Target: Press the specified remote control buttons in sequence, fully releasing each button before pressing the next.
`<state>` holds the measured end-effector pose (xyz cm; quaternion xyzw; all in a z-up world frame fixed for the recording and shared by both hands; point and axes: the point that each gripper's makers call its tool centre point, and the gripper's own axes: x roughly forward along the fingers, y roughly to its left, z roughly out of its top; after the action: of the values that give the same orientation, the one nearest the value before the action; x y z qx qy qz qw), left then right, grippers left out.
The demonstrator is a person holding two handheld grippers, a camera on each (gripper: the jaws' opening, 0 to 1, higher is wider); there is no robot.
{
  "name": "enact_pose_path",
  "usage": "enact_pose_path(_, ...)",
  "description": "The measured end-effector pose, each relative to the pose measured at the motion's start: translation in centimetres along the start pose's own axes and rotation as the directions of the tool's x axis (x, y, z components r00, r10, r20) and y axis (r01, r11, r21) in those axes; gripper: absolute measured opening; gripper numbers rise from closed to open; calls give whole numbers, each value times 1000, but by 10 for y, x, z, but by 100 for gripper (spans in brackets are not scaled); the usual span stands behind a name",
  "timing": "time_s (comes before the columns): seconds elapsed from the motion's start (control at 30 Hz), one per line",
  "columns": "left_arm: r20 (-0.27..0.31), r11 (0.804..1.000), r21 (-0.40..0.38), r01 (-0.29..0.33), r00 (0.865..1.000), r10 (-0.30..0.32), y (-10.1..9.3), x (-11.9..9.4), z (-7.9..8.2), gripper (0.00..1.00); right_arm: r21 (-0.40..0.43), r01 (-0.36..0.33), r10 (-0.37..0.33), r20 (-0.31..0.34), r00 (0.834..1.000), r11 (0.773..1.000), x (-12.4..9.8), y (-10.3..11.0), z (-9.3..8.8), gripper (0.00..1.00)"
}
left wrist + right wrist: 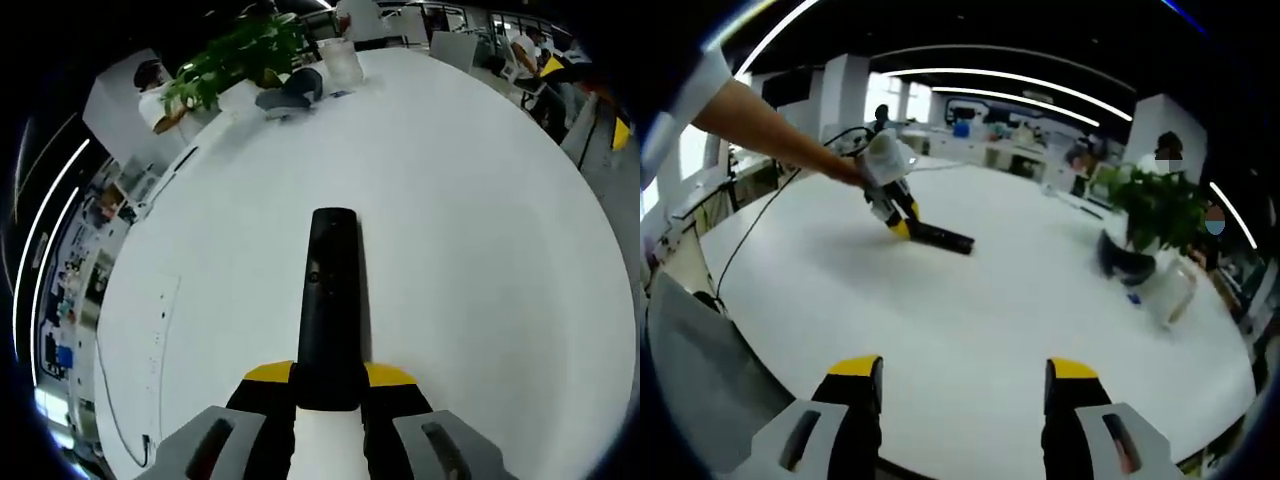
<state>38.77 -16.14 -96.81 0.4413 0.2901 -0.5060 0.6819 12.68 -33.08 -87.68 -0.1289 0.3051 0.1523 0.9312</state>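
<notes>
Left gripper view: close above table (pixel 480 260), looking down along remote (pixel 330 310) toward plant (pixel 240 50). Right gripper view: farther back, low over table edge, facing across. Both share table, remote (pixel 940 238), plant (pixel 1155 210).

The remote's (pixel 331 300) near end is tucked between the left gripper's (pixel 330 385) yellow tips, so that end is hidden, and its buttons are too small to read: just one pale dot on black. In the right gripper view the remote (pixel 940 238) is a thin dark bar with no detail, its end lost under the left gripper (pixel 902 222). The arm (pixel 770 130) holding it runs off the picture's edge. The plant (pixel 1155 210) and the clear cup (pixel 1168 290) are smeared with blur. A cable (pixel 115 415) slips off the table (pixel 480 230) at the edge.
</notes>
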Motion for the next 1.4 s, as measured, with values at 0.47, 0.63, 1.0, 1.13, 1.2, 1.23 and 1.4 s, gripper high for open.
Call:
enact_pose_path(0.47, -7, 998, 53, 15, 1000, -15, 3, 3, 0, 24, -9, -9, 9, -10, 1000, 1000, 1, 2, -2, 63)
enact_pose_path(0.63, 11, 998, 51, 20, 1000, -21, 4, 2, 0, 24, -10, -9, 9, -4, 1000, 1000, 0, 2, -1, 63)
enact_pose_path(1.0, -1, 996, -78, -50, 999, 50, 10, 2, 0, 27, -23, -19, 19, 6, 1000, 1000, 0, 5, 1, 63)
enact_pose_path(1.13, -10, 989, -117, -93, 996, 92, 15, 1, 0, 32, -19, -10, 11, 21, 1000, 1000, -2, 3, 3, 63)
enact_pose_path(1.2, -21, 978, -172, -118, 993, 117, 19, 1, -1, 37, -8, -7, 7, 26, 1000, 1000, -2, 1, 4, 63)
enact_pose_path(1.23, -21, 965, -225, -135, 991, 133, 23, 1, -2, 40, -4, -6, 6, 28, 1000, 1000, -2, 0, 4, 63)
enact_pose_path(1.4, -33, 941, -307, -143, 990, 140, 27, 0, -4, 51, -10, -9, 9, 21, 1000, 1000, -2, 2, 3, 63)
